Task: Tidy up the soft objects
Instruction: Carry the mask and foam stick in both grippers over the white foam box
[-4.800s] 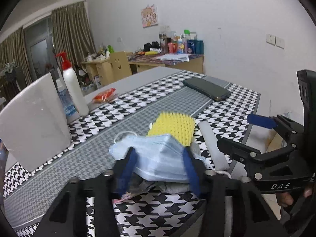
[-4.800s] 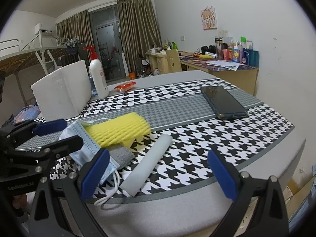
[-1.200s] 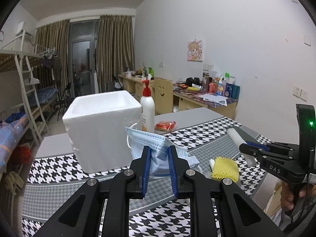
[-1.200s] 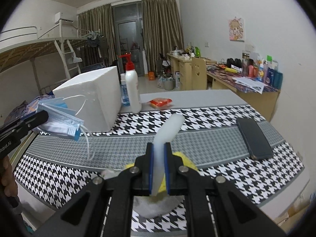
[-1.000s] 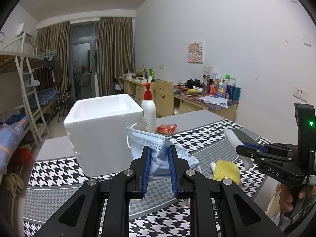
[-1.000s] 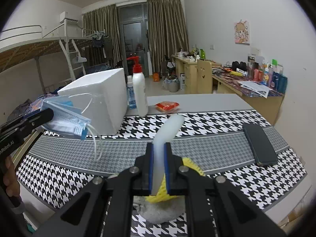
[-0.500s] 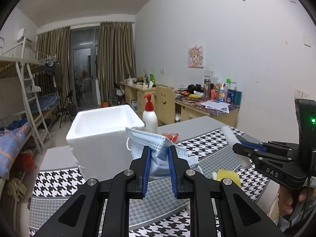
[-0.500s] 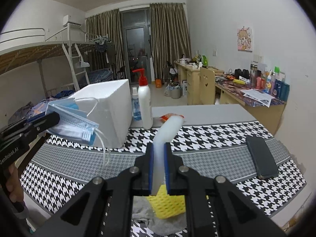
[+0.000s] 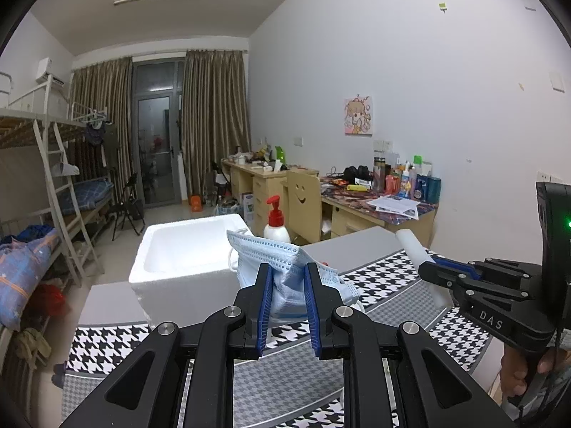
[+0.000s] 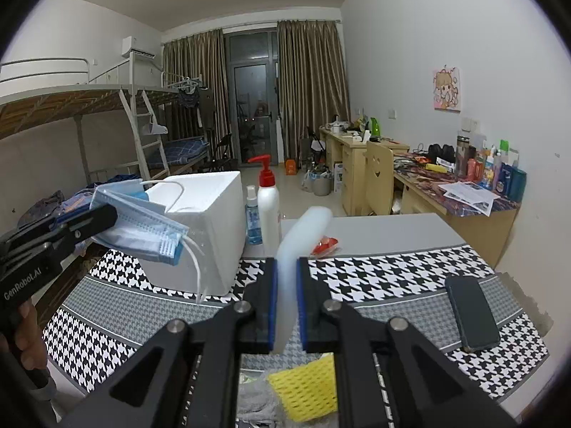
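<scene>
My left gripper is shut on a stack of blue face masks, held in the air in front of the open white foam box. In the right wrist view the masks hang beside the foam box, ear loops dangling. My right gripper is shut on a white foam tube that sticks up and forward. In the left wrist view the tube and the right gripper are at the right. A yellow sponge and a grey cloth lie on the table below.
The table carries a houndstooth runner. A red-pump white bottle, a small blue bottle and a red packet stand behind the box. A dark phone lies at the right. Desks, a chair and a bunk bed fill the room behind.
Both grippers have risen with their loads, so the foam box's open top shows more in the left wrist view. The sponge has dropped lower in the right wrist view. Both grips are unchanged.
</scene>
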Available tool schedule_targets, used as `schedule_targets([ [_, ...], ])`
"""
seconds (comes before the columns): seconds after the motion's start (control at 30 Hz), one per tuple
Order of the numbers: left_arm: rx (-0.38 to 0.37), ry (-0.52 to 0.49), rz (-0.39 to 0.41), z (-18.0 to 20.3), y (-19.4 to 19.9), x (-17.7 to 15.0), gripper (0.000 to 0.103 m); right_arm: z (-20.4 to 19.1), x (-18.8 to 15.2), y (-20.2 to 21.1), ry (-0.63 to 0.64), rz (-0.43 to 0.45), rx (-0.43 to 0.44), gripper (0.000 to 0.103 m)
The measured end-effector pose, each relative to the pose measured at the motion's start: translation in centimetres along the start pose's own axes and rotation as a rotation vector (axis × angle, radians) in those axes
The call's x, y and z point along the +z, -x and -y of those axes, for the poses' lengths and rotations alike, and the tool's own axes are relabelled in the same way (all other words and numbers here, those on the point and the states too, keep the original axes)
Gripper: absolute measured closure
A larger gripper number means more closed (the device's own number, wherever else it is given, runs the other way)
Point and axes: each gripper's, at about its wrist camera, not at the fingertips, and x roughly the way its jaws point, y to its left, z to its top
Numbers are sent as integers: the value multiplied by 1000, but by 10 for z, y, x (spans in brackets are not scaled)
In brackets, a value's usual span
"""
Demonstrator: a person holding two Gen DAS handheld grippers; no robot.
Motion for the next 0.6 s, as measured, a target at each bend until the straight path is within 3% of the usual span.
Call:
schedule_targets([
  [0.6,61,1,40,-16,-7,25,83,-16,31,-3,46,49,9,89],
])
